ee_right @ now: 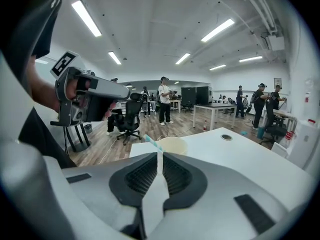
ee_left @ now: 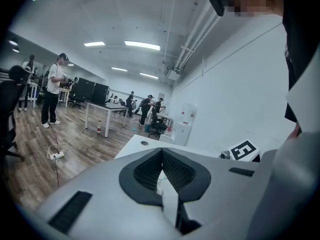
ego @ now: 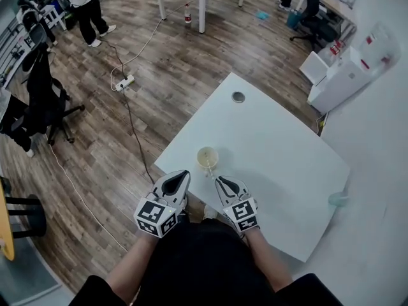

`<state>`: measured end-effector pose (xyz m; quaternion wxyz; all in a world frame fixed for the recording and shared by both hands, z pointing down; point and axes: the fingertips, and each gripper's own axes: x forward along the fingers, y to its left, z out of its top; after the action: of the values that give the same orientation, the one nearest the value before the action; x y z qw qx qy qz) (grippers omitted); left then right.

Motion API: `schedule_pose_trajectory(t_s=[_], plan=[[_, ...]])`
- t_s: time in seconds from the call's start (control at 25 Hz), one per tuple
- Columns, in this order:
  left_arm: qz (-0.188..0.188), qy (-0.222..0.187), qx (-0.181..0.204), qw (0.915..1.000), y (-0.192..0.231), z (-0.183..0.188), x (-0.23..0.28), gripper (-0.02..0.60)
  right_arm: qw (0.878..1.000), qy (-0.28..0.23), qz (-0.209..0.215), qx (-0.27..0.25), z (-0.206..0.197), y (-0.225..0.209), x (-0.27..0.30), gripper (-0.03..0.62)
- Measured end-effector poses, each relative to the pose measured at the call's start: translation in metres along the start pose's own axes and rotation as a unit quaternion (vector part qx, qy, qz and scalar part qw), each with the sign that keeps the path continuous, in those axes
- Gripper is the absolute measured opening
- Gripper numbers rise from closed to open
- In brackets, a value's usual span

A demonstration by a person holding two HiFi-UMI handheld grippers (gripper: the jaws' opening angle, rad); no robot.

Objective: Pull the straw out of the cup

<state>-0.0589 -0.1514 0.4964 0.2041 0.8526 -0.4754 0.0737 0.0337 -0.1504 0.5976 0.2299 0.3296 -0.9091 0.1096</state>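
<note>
A pale paper cup (ego: 207, 157) stands near the front-left edge of the white table (ego: 280, 152). In the right gripper view the cup (ee_right: 172, 145) shows just past the jaws, with a light blue striped straw (ee_right: 150, 140) leaning out of it to the left. My right gripper (ego: 220, 180) (ee_right: 160, 155) sits just short of the cup, shut, with nothing between its jaws. My left gripper (ego: 183, 174) (ee_left: 161, 153) hovers at the table's edge to the left of the cup, also shut and empty. The left gripper view does not show the cup.
A round cable grommet (ego: 238, 97) sits at the table's far corner and a clear cup-like thing (ego: 338, 199) at its right edge. A white cabinet (ego: 344, 75) stands to the right. An office chair (ego: 44, 101), a power strip with cable (ego: 124, 81) and a standing person (ego: 86, 5) are on the wooden floor to the left.
</note>
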Motion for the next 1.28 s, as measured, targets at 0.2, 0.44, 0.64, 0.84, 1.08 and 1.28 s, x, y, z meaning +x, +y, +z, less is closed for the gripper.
schedule_pose_trajectory(t_s=[0.2, 0.44, 0.64, 0.84, 1.08, 1.28], plan=[[-0.023, 0.015, 0.005, 0.9996, 0.007, 0.000, 0.004, 0.014, 1.000, 0.015, -0.006, 0.013, -0.001, 0.008, 0.014, 0.069], [-0.046, 0.030, 0.015, 0.9984, 0.013, 0.000, 0.007, 0.014, 0.999, 0.017, -0.030, 0.036, -0.003, 0.007, 0.028, 0.103], [-0.056, 0.039, 0.021, 0.9974, 0.019, 0.000, 0.013, 0.014, 0.997, 0.014, -0.050, 0.051, 0.001, 0.000, 0.035, 0.107], [-0.067, 0.044, 0.026, 0.9965, 0.021, -0.002, 0.020, 0.014, 0.996, 0.013, -0.059, 0.058, 0.003, -0.004, 0.041, 0.106], [-0.091, 0.058, 0.030, 0.9938, 0.015, -0.004, 0.026, 0.014, 0.996, 0.018, -0.061, 0.061, 0.004, -0.004, 0.044, 0.075], [-0.105, 0.063, 0.034, 0.9918, 0.008, -0.006, 0.031, 0.014, 0.995, 0.013, -0.070, 0.069, 0.005, -0.011, 0.040, 0.048]])
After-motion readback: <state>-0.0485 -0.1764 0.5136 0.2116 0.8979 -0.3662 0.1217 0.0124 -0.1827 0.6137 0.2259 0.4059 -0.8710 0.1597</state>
